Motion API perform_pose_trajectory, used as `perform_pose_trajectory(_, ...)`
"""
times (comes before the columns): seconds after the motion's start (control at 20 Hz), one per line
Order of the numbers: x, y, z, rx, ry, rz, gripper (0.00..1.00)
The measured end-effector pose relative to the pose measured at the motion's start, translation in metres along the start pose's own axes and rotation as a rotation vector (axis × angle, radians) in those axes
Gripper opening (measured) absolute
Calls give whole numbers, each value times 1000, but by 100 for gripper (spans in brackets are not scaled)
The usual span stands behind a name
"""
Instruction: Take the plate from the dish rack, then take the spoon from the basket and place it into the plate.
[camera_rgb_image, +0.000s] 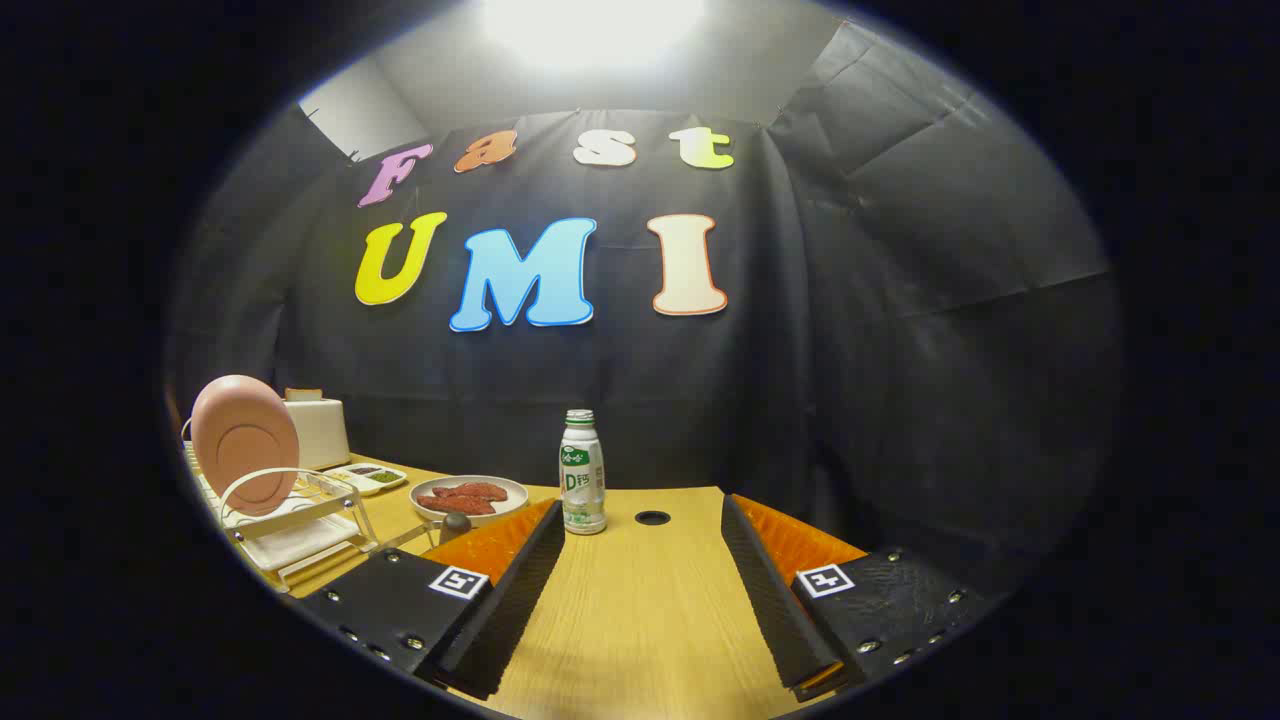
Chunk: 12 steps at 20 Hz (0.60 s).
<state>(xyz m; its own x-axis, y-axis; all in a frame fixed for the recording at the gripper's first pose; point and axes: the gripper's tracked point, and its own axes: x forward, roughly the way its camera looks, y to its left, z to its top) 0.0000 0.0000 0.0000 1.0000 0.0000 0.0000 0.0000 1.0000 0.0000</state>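
Hand-held gripper (643, 520) gapes over table (640, 620); bottle (581, 472) label unreadable.

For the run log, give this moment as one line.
gripper: open, empty | plate: upright in dish rack | bottle: beyond fingers

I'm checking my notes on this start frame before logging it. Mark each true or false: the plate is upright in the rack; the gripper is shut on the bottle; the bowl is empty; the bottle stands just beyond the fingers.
1. The pink plate stands upright in the dish rack. True.
2. The gripper is shut on the bottle. False: the fingers are spread apart, holding nothing.
3. The bowl is empty. False: it holds reddish food.
4. The bottle stands just beyond the fingers. True.
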Motion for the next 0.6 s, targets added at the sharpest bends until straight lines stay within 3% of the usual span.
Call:
perform_pose_trajectory(0.3,-53,-2,41,-58,64,-21,96)
perform_pose_trajectory(0.6,-95,48,76,-47,115,5,96)
